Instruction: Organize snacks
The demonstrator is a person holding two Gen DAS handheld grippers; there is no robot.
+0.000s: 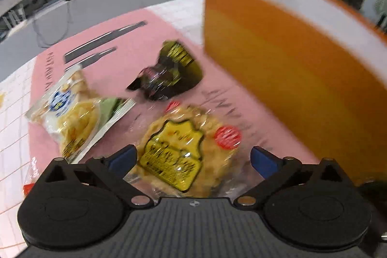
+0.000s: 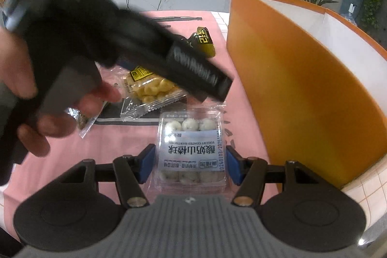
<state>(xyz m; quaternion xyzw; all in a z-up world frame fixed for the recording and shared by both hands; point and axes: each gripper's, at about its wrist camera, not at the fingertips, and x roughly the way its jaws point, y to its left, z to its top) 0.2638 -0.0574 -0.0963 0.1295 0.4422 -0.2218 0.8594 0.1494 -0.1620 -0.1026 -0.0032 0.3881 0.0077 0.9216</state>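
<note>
So at this point the left gripper (image 1: 193, 160) was spread as wide as it goes, nothing pinched, hanging tilted down right over the round cracker pack with the yellow label (image 1: 186, 154). In the left wrist view that pack sat dead centre between the two blue pads, at 12 o'clock from the gripper body, not touching either one as far as I could tell. Its label ran roughly along the pointing line, so closing across the narrow side looked like the obvious next step.

The right gripper (image 2: 189, 165) was pinching the clear box of yogurt hawthorn balls (image 2: 191, 149), pads on its two long sides, box lying lengthwise away from the camera on the pink mat (image 2: 183, 16).

The orange box (image 1: 278, 59) stood at about 2 o'clock from both grippers, open top, white inside. Left over on the surface: a dark wrapper (image 1: 169, 71) at 11 o'clock and a chips bag (image 1: 70, 113) at 10 o'clock of the left one, so the left hand's clearly nearer those.
</note>
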